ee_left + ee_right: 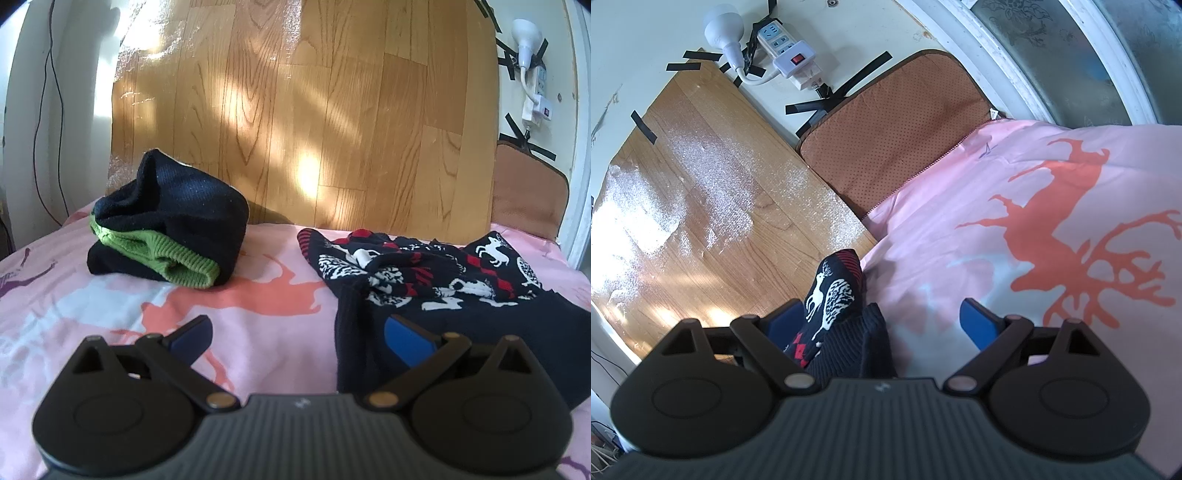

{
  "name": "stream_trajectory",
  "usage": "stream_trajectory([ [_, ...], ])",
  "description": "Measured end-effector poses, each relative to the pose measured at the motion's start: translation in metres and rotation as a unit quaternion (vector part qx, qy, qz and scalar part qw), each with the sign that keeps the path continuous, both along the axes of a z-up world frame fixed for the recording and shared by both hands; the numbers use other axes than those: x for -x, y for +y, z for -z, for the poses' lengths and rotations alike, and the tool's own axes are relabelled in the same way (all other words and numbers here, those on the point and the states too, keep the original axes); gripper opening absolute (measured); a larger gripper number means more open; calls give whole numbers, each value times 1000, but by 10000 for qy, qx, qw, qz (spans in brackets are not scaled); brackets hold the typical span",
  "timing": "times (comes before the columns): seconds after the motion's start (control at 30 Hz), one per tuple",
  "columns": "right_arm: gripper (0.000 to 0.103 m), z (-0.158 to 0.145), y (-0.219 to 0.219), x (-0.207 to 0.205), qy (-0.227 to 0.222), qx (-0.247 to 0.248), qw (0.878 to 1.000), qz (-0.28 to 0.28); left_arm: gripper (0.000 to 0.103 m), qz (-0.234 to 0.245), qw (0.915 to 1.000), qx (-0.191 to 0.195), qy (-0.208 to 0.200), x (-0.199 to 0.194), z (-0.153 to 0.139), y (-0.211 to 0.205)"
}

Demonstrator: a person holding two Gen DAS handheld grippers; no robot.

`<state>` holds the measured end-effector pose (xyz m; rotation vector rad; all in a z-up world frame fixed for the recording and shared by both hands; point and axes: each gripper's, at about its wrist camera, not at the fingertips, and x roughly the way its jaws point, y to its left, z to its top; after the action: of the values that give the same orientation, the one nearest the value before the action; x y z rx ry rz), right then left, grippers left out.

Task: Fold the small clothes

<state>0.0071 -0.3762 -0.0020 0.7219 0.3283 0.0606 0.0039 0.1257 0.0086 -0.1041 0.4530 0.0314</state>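
A dark navy sweater with white deer and red diamonds (436,291) lies crumpled on the pink bedcover (258,317), right of centre. My left gripper (299,336) is open just above the bedcover, its right finger over the sweater's left edge. A folded navy garment with green ribbed trim (162,243) sits at the back left. In the right wrist view a sleeve and ribbed hem of the patterned sweater (834,295) lie between the open jaws of my right gripper (882,317), near the left finger.
A wood-grain board (303,110) stands behind the bed. A brown cushion (897,125) leans at the bed's corner. A power strip and a bulb (783,48) are taped to the wall. A window frame (1034,66) borders the bed.
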Motion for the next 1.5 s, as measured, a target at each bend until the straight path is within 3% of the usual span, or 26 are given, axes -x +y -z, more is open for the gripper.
stream_trajectory([
  [0.43,93,-1,2,0,53,129,9999,67,103,-251,9977,552,297,-8,5,19],
  [0.53,93,-8,2,1,178,414,9989,163,103,42,9985,417,365,-15,-12,24],
  [0.7,93,-57,1,-25,-9,722,9942,-800,103,518,9984,-106,202,-71,-67,23],
  [0.83,93,-106,33,-100,175,1248,9741,-1875,103,1288,9871,-312,898,-167,-81,-6],
  [0.9,89,-115,60,-157,595,1629,9584,-2265,103,1329,9826,-271,1271,-214,-76,-22],
  [1.03,70,-99,93,-243,1353,1978,9333,-2676,103,1443,9749,30,1695,-286,-59,-47],
  [1.2,67,-56,123,-316,1965,1962,9071,-3162,102,1614,9637,-198,2116,-324,-24,-68],
  [1.23,67,-52,129,-321,2017,1997,9041,-3194,98,1622,9614,-165,2218,-330,-18,-70],
  [1.27,67,-45,133,-327,2084,2031,9001,-3242,84,1651,9589,-139,2304,-335,-13,-72],
  [1.3,67,-40,136,-332,2137,2070,8969,-3272,60,1701,9562,-116,2381,-339,-9,-73],
  [1.37,66,-29,146,-343,2233,2210,8895,-3318,37,1800,9506,9,2528,-344,-2,-75],
  [1.4,62,-25,150,-346,2247,2249,8864,-3363,30,1768,9530,65,2460,-342,0,-76],
  [1.47,17,-21,159,-343,2217,2479,8820,-3338,15,1742,9574,66,2304,-335,-2,-77],
  [1.5,16,-23,162,-339,2168,2570,8806,-3340,10,1739,9586,95,2253,-332,-5,-76],
])
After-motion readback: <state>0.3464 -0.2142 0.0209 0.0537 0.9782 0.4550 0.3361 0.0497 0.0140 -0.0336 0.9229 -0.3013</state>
